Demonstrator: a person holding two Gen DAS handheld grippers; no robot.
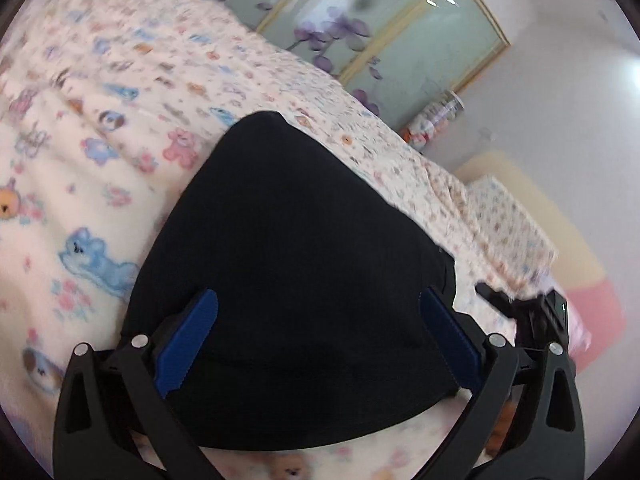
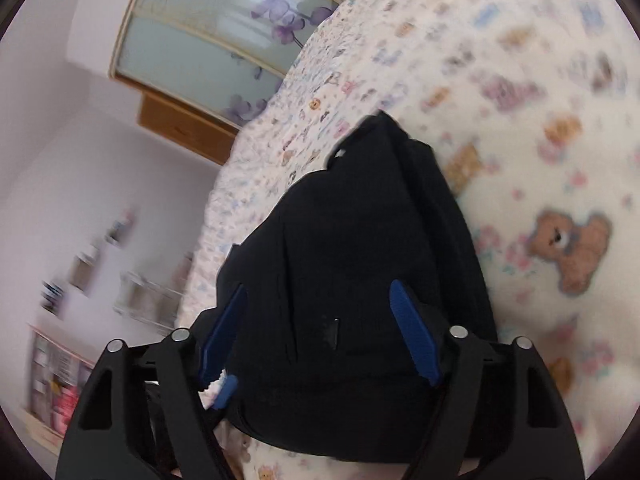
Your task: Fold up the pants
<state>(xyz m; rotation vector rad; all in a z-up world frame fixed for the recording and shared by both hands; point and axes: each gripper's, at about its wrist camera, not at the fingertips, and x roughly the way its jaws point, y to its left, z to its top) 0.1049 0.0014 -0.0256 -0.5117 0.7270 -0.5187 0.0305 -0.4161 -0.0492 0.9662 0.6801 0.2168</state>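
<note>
The black pants point(image 1: 296, 280) lie on the bed, bunched into a compact dark mass. In the left wrist view my left gripper point(image 1: 318, 308) is open, its blue pads wide apart over the near part of the pants. In the right wrist view the same pants point(image 2: 352, 260) stretch away from me in stacked layers. My right gripper point(image 2: 320, 304) is open too, its blue pads on either side of the near end of the cloth. I cannot tell whether the pads touch the fabric. The right gripper's black body point(image 1: 536, 316) shows at the right edge of the left wrist view.
The bed carries a cream blanket point(image 1: 100, 160) printed with bears, also seen in the right wrist view point(image 2: 540, 160). A glass sliding wardrobe door with purple flowers point(image 1: 360, 28) stands behind the bed. The bed edge point(image 2: 208, 240) drops to shelves at the left.
</note>
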